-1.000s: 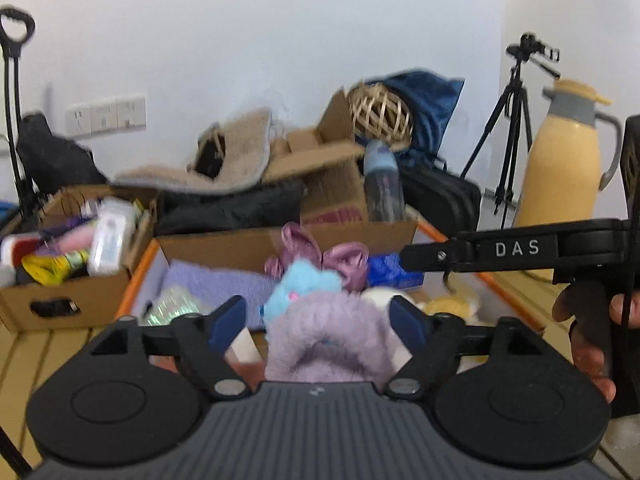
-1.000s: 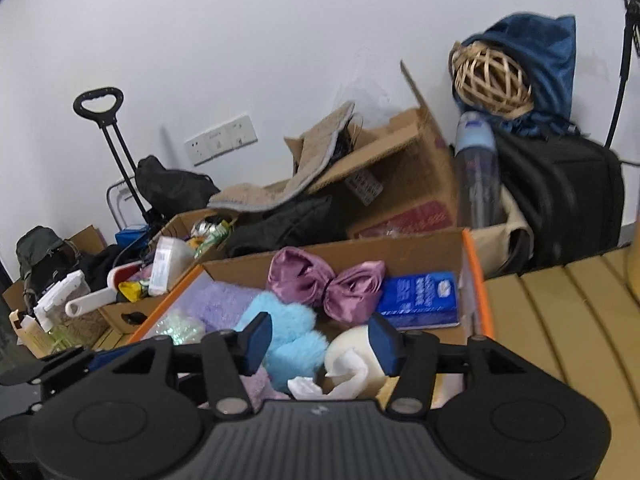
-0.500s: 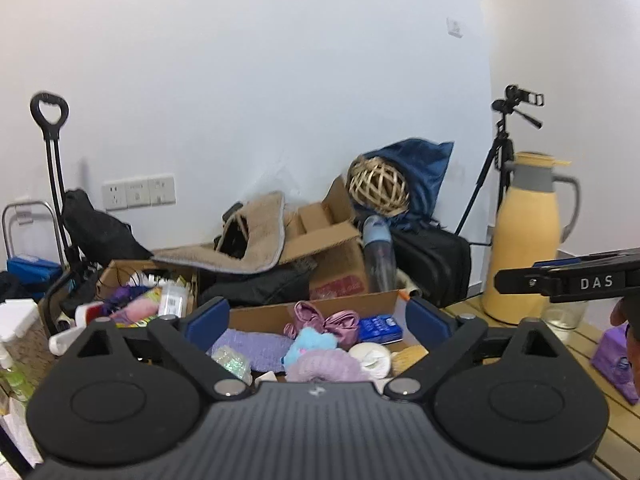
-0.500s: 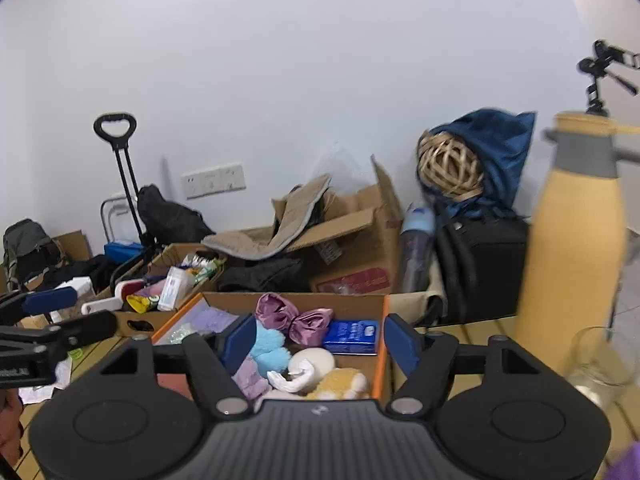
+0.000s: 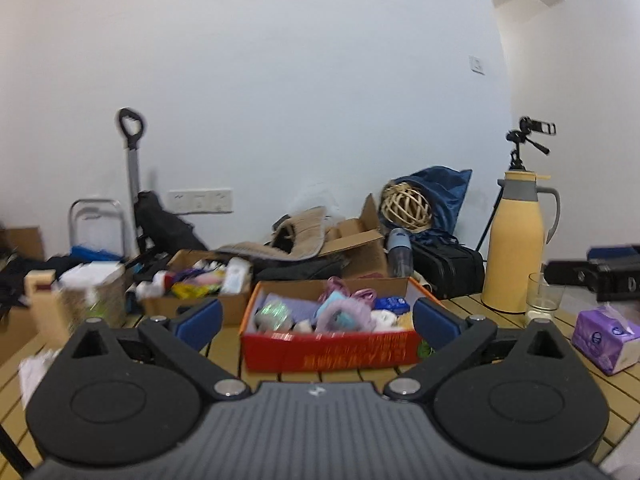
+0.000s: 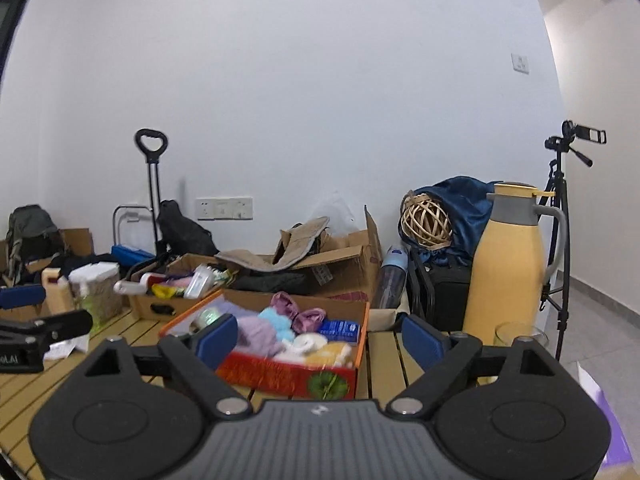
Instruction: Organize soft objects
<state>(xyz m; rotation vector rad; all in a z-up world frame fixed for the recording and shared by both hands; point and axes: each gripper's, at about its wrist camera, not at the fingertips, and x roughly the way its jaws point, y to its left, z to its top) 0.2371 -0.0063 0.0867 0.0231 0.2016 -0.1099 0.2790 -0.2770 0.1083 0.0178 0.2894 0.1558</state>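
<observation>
The slatted wooden table (image 5: pixel 520 320) carries the red-fronted cardboard box (image 5: pixel 332 350), and the fluffy lilac, blue and pink soft objects (image 5: pixel 344 314) lie piled inside it. My left gripper (image 5: pixel 316 320) and right gripper (image 6: pixel 318 338) are both opening, empty, well short of the box. I judge this a pause between placements; next comes finding any soft item outside the box.

Both left tongs (image 5: pixel 316 316) and right tongs (image 6: pixel 318 338) are opening, empty.

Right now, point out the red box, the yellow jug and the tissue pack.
red box (image 5: pixel 332 350): left wrist view, front wall.
yellow jug (image 6: pixel 506 280): right wrist view, mid body.
tissue pack (image 5: pixel 602 338): left wrist view, purple front face.
</observation>
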